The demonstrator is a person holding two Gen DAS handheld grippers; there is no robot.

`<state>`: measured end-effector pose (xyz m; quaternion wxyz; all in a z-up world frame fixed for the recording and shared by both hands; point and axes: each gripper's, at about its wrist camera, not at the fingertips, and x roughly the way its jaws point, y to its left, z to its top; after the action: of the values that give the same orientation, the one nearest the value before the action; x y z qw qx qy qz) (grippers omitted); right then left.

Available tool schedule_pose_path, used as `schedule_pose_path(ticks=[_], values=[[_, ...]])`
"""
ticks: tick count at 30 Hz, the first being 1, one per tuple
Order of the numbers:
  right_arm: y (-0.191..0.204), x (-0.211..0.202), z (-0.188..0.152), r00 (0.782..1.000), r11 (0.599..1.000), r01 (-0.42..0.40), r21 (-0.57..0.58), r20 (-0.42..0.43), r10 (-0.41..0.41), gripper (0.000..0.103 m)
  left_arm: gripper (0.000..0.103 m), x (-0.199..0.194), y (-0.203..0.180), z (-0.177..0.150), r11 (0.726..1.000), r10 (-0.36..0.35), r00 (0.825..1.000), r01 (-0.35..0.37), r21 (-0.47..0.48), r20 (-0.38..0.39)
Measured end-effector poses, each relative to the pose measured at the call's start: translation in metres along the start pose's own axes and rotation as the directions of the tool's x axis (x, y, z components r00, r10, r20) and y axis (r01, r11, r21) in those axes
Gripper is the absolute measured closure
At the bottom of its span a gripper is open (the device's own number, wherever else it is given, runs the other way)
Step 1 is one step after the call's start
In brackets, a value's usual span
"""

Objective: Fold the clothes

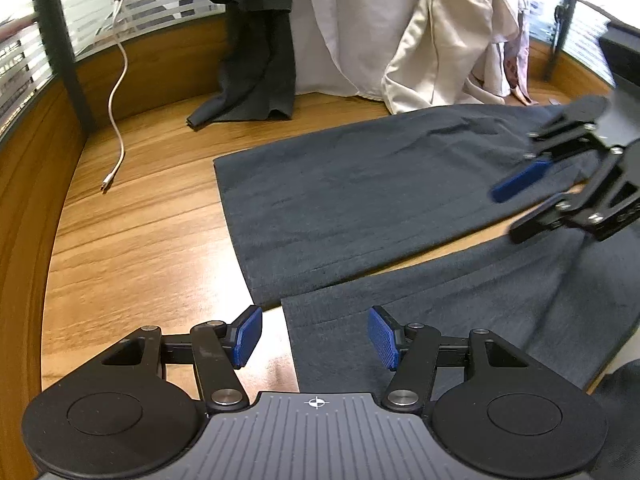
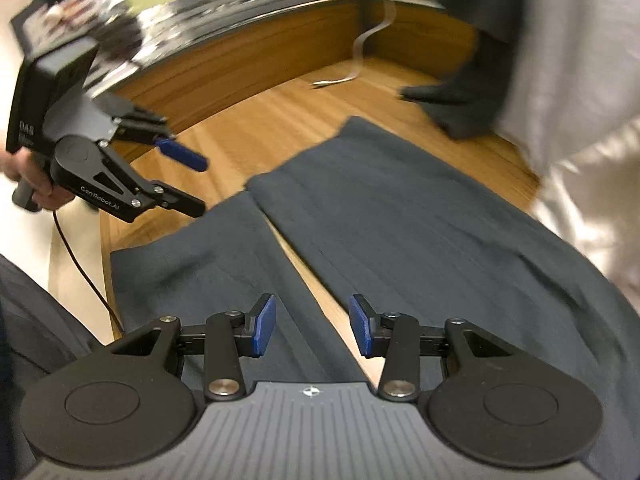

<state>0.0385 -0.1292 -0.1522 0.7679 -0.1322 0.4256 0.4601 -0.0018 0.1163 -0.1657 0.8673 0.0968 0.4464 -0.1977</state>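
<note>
Left wrist view: we see dark grey trousers point(image 1: 360, 200) spread flat on the wooden table point(image 1: 140, 240), the two legs lying apart in a V with a strip of bare wood between them.
Progress: we judge the fold not yet begun; the legs are laid out smooth, and bringing one leg over the other and folding lengthwise are still to do.
Left gripper point(image 1: 315, 338): our jaws stand apart with nothing between the pads, over the hem corner of the nearer leg.
Right gripper point(image 2: 313, 326): jaws apart and empty, over the gap between the legs; this view is blurred.
Other clothes: a dark garment point(image 1: 256, 60) and pale garments point(image 1: 420, 32) hang at the far edge of the table.
Cable point(image 1: 118, 120): a white lead trails onto the wood, well clear of the trousers.
Containers: we see none in either view.
</note>
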Motion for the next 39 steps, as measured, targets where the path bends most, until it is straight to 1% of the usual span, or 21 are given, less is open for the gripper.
schedule_pose_path(ticks=[2, 3, 5, 8, 10, 11, 12, 13, 14, 15, 16, 18, 23, 28, 33, 39], values=[[0.006, 0.015, 0.012, 1.0, 0.999, -0.025, -0.04, -0.016, 0.024, 0.057, 0.045, 0.004, 0.003, -0.003, 1.0, -0.006, 1.0, 0.006, -0.005, -0.011], [0.008, 0.021, 0.017, 0.999, 0.998, -0.035, -0.059, -0.024, 0.033, 0.057, 0.049, 0.007, 0.006, -0.004, 1.0, -0.015, 1.0, 0.014, -0.018, -0.017], [0.011, 0.031, 0.026, 0.998, 0.994, -0.055, -0.094, -0.044, 0.051, 0.057, 0.062, 0.013, 0.012, -0.007, 0.998, -0.033, 0.999, 0.032, -0.054, -0.03], [0.016, 0.043, 0.035, 0.995, 0.988, -0.077, -0.132, -0.077, 0.067, 0.057, 0.067, 0.023, 0.02, -0.011, 0.993, -0.047, 0.998, 0.042, -0.108, -0.039], [0.018, 0.049, 0.039, 0.993, 0.985, -0.083, -0.152, -0.093, 0.069, 0.057, 0.067, 0.028, 0.024, -0.013, 0.989, -0.067, 0.997, 0.061, -0.134, -0.039], [0.019, 0.051, 0.04, 0.992, 0.983, -0.087, -0.159, -0.1, 0.072, 0.057, 0.07, 0.031, 0.025, -0.014, 0.987, -0.08, 0.996, 0.074, -0.145, -0.039], [0.019, 0.053, 0.041, 0.992, 0.983, -0.091, -0.162, -0.106, 0.075, 0.057, 0.074, 0.033, 0.027, -0.015, 0.984, -0.093, 0.995, 0.086, -0.154, -0.039], [0.019, 0.055, 0.042, 0.991, 0.982, -0.095, -0.165, -0.111, 0.077, 0.057, 0.08, 0.035, 0.028, -0.016, 0.982, -0.103, 0.994, 0.096, -0.162, -0.038], [0.019, 0.057, 0.043, 0.99, 0.981, -0.099, -0.167, -0.116, 0.08, 0.057, 0.089, 0.036, 0.03, -0.016, 0.98, -0.109, 0.994, 0.102, -0.172, -0.031], [0.019, 0.059, 0.045, 0.989, 0.981, -0.101, -0.168, -0.122, 0.081, 0.057, 0.096, 0.035, 0.032, -0.017, 0.978, -0.11, 0.994, 0.104, -0.183, -0.021], [0.018, 0.062, 0.046, 0.988, 0.98, -0.103, -0.169, -0.127, 0.082, 0.057, 0.099, 0.034, 0.035, -0.017, 0.975, -0.11, 0.994, 0.106, -0.196, -0.011], [0.018, 0.066, 0.048, 0.987, 0.98, -0.106, -0.169, -0.136, 0.083, 0.057, 0.099, 0.03, 0.042, -0.018, 0.963, -0.126, 0.992, 0.124, -0.237, 0.01], [0.018, 0.072, 0.049, 0.985, 0.978, -0.114, -0.176, -0.145, 0.089, 0.057, 0.099, 0.018, 0.053, -0.011, 0.941, -0.159, 0.984, 0.174, -0.29, 0.076], [0.018, 0.08, 0.05, 0.985, 0.975, -0.12, -0.187, -0.147, 0.093, 0.056, 0.099, 0.025, 0.063, -0.009, 0.913, -0.167, 0.981, 0.19, -0.36, 0.095], [0.018, 0.091, 0.058, 0.985, 0.97, -0.125, -0.209, -0.144, 0.096, 0.056, 0.099, 0.02, 0.063, -0.006, 0.909, -0.178, 0.977, 0.21, -0.361, 0.12], [0.029, 0.101, 0.076, 0.979, 0.946, -0.182, -0.267, -0.137, 0.149, 0.056, 0.099, 0.006, 0.063, -0.005, 0.901, -0.189, 0.97, 0.234, -0.366, 0.154]])
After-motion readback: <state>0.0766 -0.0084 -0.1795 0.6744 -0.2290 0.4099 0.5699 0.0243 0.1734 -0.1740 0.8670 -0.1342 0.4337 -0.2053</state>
